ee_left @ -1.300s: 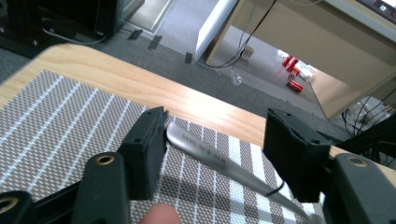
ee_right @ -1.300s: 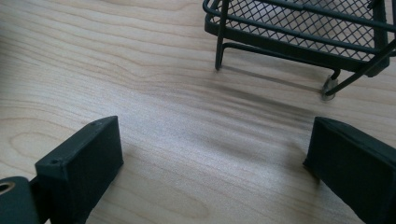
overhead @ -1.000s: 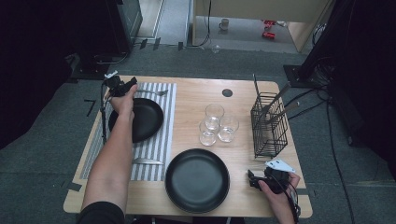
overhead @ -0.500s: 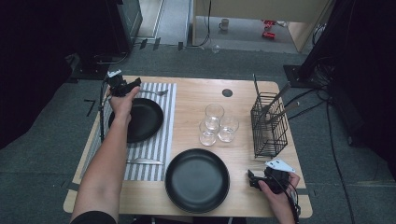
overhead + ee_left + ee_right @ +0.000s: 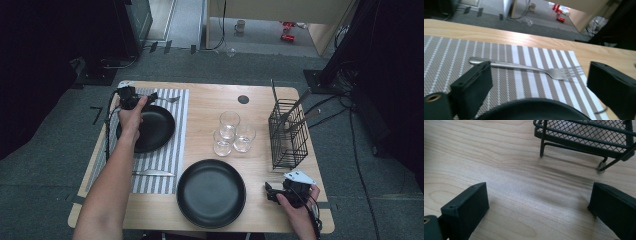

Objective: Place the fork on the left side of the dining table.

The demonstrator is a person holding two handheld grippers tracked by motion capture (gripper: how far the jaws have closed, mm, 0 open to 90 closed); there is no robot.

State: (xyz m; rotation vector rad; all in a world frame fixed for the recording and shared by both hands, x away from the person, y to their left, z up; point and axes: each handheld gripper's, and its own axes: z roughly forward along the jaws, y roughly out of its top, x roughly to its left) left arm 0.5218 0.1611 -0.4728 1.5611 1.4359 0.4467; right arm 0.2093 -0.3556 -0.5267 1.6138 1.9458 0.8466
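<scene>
A place setting is being laid out on the wooden surface (image 5: 200, 107). The fork (image 5: 524, 67) is set down flat on the striped placemat (image 5: 165, 160), just beyond the far rim of the black plate (image 5: 155, 130) that rests on the mat. The left gripper (image 5: 131, 97) is held above that spot; its jaws have just been opening and now stand wide apart, with nothing pressed between them (the fork lies on the mat between and beyond them in the left gripper view). So the fork is judged to be placed and let go.

A knife (image 5: 152, 173) is already laid on the near part of the mat. A second black plate (image 5: 211, 192) sits on bare wood without a mat or cutlery, and three glasses (image 5: 230, 132) are grouped mid-surface. More cutlery stands in the wire basket (image 5: 289, 132), so a second setting probably remains to be done.

The right gripper (image 5: 272, 194) is rested near the front right corner, jaws spread and empty.
</scene>
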